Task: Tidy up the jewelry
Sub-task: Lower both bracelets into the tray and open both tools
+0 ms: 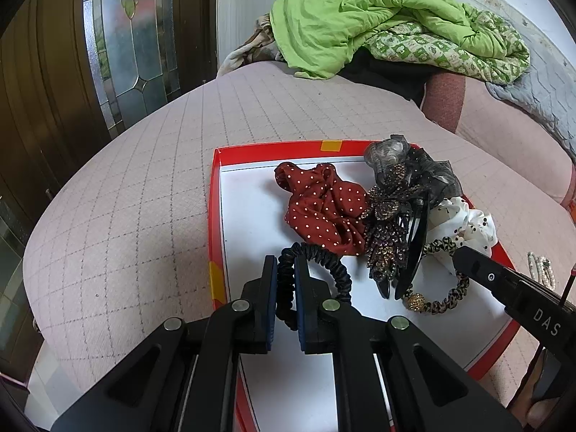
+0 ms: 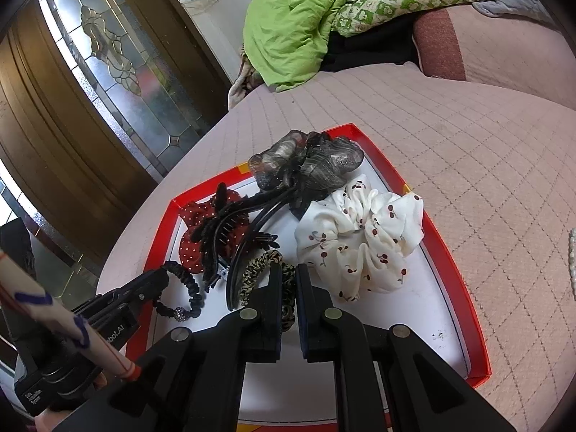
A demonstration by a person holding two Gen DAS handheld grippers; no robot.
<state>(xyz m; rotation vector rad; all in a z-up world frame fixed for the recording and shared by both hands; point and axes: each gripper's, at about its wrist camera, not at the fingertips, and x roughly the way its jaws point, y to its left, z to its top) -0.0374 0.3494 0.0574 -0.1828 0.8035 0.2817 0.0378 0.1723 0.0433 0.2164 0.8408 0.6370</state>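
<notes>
A red-rimmed tray (image 1: 215, 194) with a white floor lies on the pink quilted bed. My left gripper (image 1: 285, 262) is shut on a thin black hair tie (image 1: 338, 270) at the tray's near left. My right gripper (image 2: 288, 270) is shut on a leopard-print hair tie (image 2: 257, 266) with a gold ball, at the near middle of the tray. Behind them lie a red polka-dot scrunchie (image 1: 324, 208), a rhinestone claw clip (image 1: 385, 237), a black mesh bow clip (image 2: 306, 165) and a white cherry-print scrunchie (image 2: 360, 244).
A pearl hair clip (image 1: 540, 266) lies on the bed, right of the tray. A green quilt (image 1: 378, 18) is heaped at the back. On the left stands a dark wooden door with leaded glass (image 1: 133, 36). Bare pink bedcover (image 1: 126, 198) lies left of the tray.
</notes>
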